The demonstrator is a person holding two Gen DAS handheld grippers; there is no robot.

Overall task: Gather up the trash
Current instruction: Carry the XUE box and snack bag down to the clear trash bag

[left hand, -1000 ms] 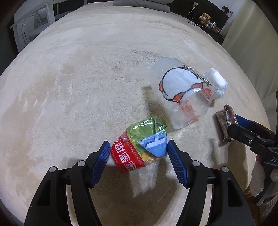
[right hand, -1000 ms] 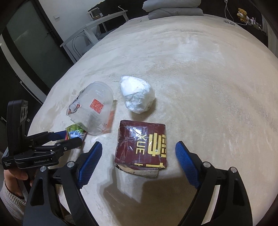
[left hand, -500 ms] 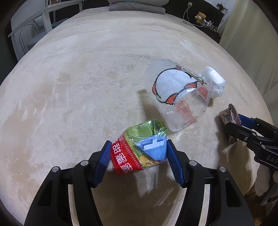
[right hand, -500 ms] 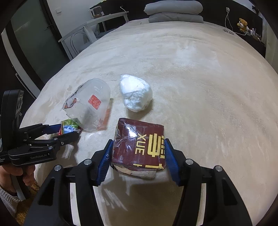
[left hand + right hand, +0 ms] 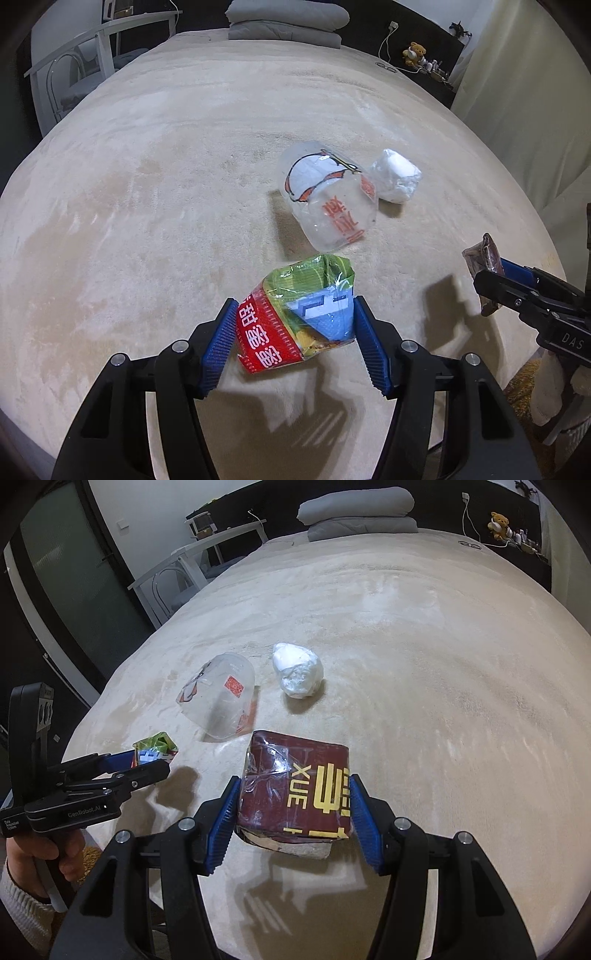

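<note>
Both packets (image 5: 299, 314) (image 5: 295, 794) lifted, two left

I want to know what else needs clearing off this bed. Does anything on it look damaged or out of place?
Yes. A crushed clear plastic cup lies on its side on the beige bedspread, with a crumpled white wad beside it. The left gripper already pinches a torn snack wrapper; the right gripper clamps a scuffed maroon packet.

A home bedroom: beige bed (image 5: 184, 166), folded duvet (image 5: 288, 18), teddy bear (image 5: 413, 51).
</note>
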